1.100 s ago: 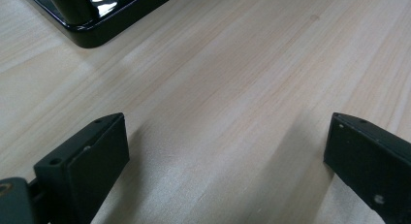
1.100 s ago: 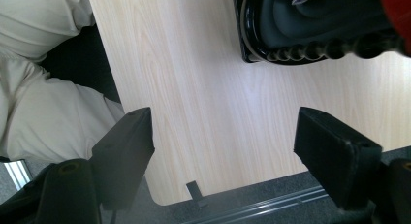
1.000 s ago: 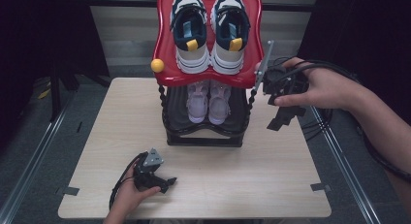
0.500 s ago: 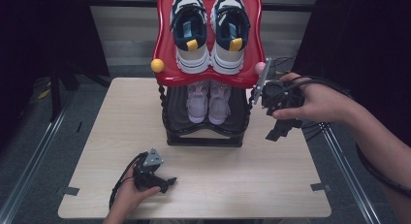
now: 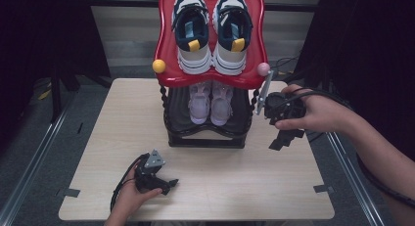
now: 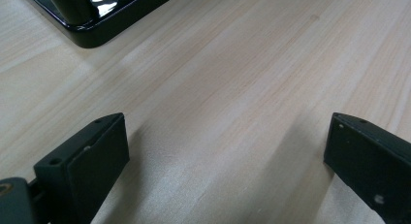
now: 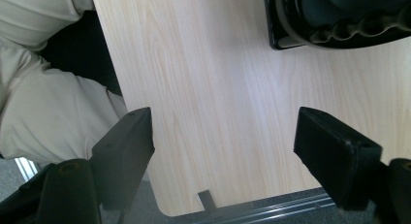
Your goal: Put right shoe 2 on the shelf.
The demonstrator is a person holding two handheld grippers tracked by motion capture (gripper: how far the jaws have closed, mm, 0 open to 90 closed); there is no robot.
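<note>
High view: right tool (image 5: 283, 138) spread, empty, right of rack (image 5: 205, 133); left tool (image 5: 164, 183) spread, on tabletop (image 5: 98, 138). Approach lilac shoes (image 5: 210, 102) squarely, clearing posts.

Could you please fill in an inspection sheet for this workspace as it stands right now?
Surface: pale wooden table, bare around the rack.
Job's things: two-tier shoe rack; navy and white sneakers on the red top shelf, pale lilac sneakers on the black lower shelf.
Clutter: nothing seen.
Grippers: left tool low over the table's near edge, jaws open, empty; right tool beside the rack's right side, jaws open, empty.
Cables: black cable loops from the left tool; another trails along the right forearm.
Surroundings: dark curtains, metal frame rails, grey floor.
</note>
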